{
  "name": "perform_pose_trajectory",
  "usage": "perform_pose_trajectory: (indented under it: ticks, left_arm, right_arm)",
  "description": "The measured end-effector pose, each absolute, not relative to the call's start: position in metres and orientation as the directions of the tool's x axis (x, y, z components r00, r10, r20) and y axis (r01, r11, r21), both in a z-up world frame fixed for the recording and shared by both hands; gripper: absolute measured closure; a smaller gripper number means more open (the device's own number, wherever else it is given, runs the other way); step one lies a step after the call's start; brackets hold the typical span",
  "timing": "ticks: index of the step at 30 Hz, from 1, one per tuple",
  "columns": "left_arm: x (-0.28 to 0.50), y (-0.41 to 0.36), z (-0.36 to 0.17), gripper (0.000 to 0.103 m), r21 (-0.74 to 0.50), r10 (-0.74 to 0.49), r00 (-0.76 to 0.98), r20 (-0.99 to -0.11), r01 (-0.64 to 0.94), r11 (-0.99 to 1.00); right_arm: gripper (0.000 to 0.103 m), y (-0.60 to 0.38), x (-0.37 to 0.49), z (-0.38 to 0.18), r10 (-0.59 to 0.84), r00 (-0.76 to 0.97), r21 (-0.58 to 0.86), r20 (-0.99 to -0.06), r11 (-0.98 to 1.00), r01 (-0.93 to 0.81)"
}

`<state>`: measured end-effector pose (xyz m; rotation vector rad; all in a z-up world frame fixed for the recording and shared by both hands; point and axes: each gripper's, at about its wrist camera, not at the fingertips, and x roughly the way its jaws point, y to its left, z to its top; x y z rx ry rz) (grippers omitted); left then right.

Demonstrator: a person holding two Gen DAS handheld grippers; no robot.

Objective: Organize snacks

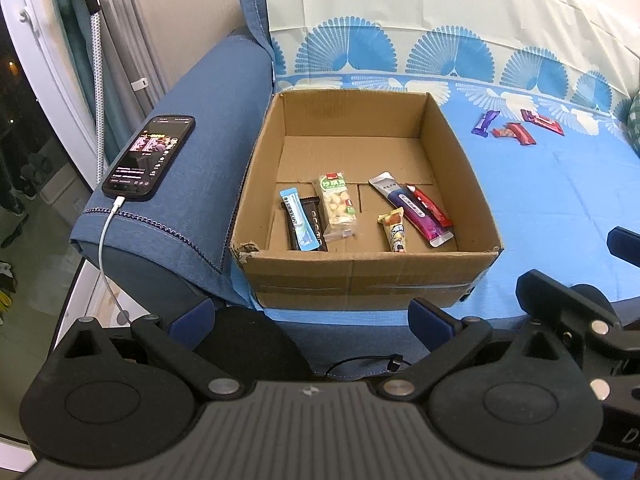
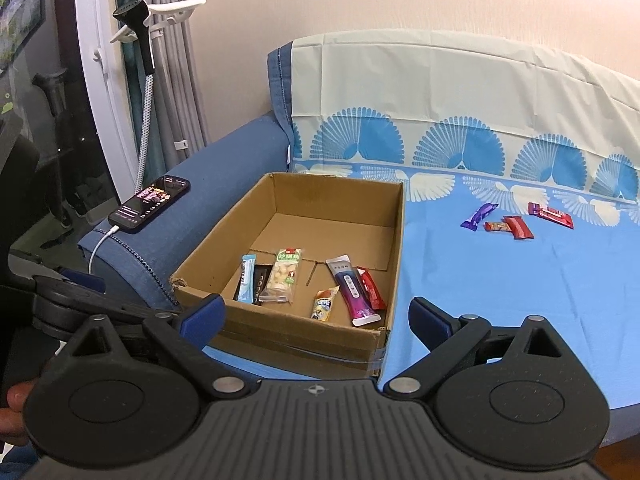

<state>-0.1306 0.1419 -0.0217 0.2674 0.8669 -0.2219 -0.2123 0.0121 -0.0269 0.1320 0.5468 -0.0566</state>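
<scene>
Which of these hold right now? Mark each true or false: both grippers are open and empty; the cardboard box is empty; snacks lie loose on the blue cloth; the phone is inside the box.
1. The left gripper and right gripper are open and empty. True.
2. The cardboard box is empty. False: several snacks lie in it, including a peanut pack.
3. Snacks lie loose on the blue cloth. True: a purple bar and others.
4. The phone is inside the box. False: it rests on the sofa armrest.
</scene>
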Motion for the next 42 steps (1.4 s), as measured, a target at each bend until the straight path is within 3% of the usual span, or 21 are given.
perform_pose_trajectory:
  ticks: [28,42]
  left_arm:
    - [-0.127,0.130,-0.026,0.000,0.179,-0.069,0.622,-0.780,0.327,0.928]
    - [-0.096,0.058,-0.022,0.000,0.184,-0.112,0.586,-0.803,0.421,0.888]
  right_arm:
    - [0.005,0.004,-0.212,-0.033,-0.013,0.847,0.147,-0.531,0.983,0.107]
    - [0.005,-0.072,-0.217,-0.041,-0.114,0.830,0.193,-0.546,0.947,0.257]
